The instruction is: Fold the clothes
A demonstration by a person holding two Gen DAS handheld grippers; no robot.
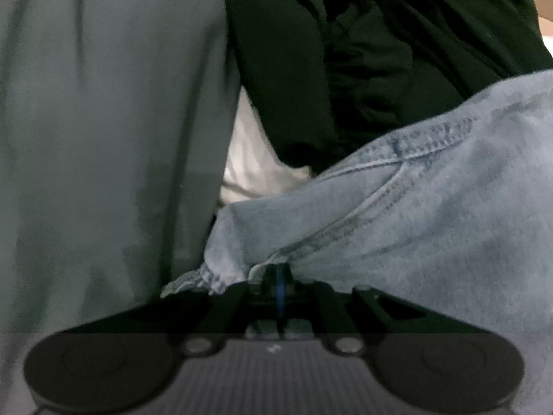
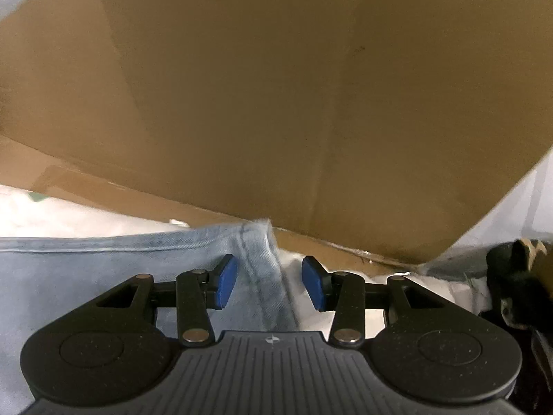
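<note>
Jeans (image 1: 432, 214) of pale, washed-out blue denim fill the lower right of my left wrist view, bunched and rumpled, with a curved double line of stitching running across them. A gathered, frayed edge of the denim is pinched in my left gripper (image 1: 280, 276); its blue pads are pressed together on the cloth, so it is clamped on the jeans. Behind the denim lies a crumpled black garment (image 1: 363, 69), and between the two a bit of white fabric (image 1: 252, 159) shows. A broad grey-green cloth (image 1: 103, 138) covers the whole left side of this view.

From my right wrist, the same jeans (image 2: 103, 276) lie flat under and to the left of my right gripper (image 2: 269, 283), with a straight stitched seam running up between the fingers to a frayed corner. The blue pads (image 2: 224, 283) stand well apart, holding nothing. The denim's corner reaches the foot of a large brown cardboard box (image 2: 276, 103), which fills most of this view. White fabric (image 2: 69, 211) lies beside the denim, and a dark object (image 2: 511, 283) that I cannot identify sits at the right edge.
</note>
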